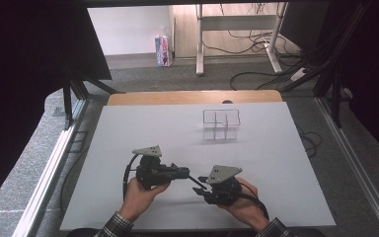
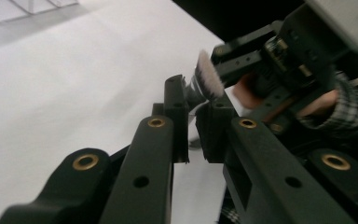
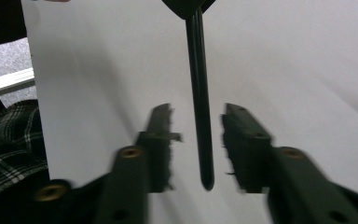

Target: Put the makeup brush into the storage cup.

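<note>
High view: slim black makeup brush with a white bristle head point(image 1: 196, 183) spans between both claws at 6 o'clock on the white desk point(image 1: 276, 163). Left claw point(image 2: 193, 123) is clamped on the ferrule just below the bristles point(image 2: 209, 77). Right claw point(image 3: 196, 135) stands apart, the handle between its pads, untouched. Brush looks light, with a stiff, probably slick handle and soft tip; grip the handle, not the bristles. Clear wire organiser point(image 1: 220, 124) at 12 o'clock; grey carpet point(image 1: 177, 76) beyond, cables blurry.
</note>
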`<state>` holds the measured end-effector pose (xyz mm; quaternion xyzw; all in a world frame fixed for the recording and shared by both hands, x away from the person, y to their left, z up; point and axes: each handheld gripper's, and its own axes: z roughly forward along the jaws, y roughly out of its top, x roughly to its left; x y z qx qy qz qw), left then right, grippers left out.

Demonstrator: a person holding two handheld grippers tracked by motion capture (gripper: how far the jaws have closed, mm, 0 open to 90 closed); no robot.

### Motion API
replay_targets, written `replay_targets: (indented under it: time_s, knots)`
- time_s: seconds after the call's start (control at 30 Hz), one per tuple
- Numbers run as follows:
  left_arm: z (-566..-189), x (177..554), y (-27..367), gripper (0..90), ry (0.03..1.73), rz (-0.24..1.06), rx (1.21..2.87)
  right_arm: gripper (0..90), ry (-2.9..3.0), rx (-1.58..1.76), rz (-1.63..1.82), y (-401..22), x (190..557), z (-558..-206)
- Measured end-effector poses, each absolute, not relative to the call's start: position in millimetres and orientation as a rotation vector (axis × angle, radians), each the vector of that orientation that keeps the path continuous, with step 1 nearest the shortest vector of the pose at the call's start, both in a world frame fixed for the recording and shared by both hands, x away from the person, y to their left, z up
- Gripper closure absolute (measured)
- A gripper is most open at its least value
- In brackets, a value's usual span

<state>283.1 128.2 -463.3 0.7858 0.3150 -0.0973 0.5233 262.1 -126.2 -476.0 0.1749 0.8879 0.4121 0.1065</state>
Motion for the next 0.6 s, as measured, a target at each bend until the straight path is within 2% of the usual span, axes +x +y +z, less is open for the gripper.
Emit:
replay_targets:
  time_s: [0.03,0.07,0.1,0.27,0.33,0.47,0.5,0.53,0.57,0.6]
  knots:
    - [-462.9,282.8,128.0,83.5,0.754,-0.228,1.885,53.0,2.615,0.515,1.213,-126.2,262.1,-476.0]
    - [-462.4,282.4,127.5,83.5,0.754,-0.22,1.891,43.7,2.628,0.541,1.218,-126.1,263.8,-474.6]
    - [-461.8,281.8,126.7,83.5,0.754,-0.209,1.9,43.7,2.628,0.541,1.218,-126.1,263.8,-474.6]
    - [-459.6,277.8,116.5,83.5,0.736,-0.183,1.956,25.2,2.658,0.561,1.218,-120.4,266.3,-476.3]
    - [-459.1,276.4,111.9,83.5,0.721,-0.179,1.979,22.9,2.637,0.558,1.207,-117.6,264.4,-476.1]
    - [-458.3,273.8,103.9,83.4,0.702,-0.168,2.017,25.9,2.632,0.552,1.2,-115.8,263.5,-475.6]
    - [-458.0,273.5,102.6,83.4,0.698,-0.163,2.026,30.4,2.637,0.547,1.195,-115.8,263.4,-475.3]
    - [-457.8,273.1,101.7,83.4,0.697,-0.162,2.033,40.4,2.633,0.541,1.187,-116.2,263.0,-474.3]
    - [-457.7,272.9,101.2,83.4,0.694,-0.162,2.033,40.4,2.633,0.541,1.187,-116.2,263.0,-474.3]
    - [-457.7,272.7,100.5,83.4,0.693,-0.164,2.033,51.5,2.644,0.545,1.185,-117.0,263.0,-473.0]
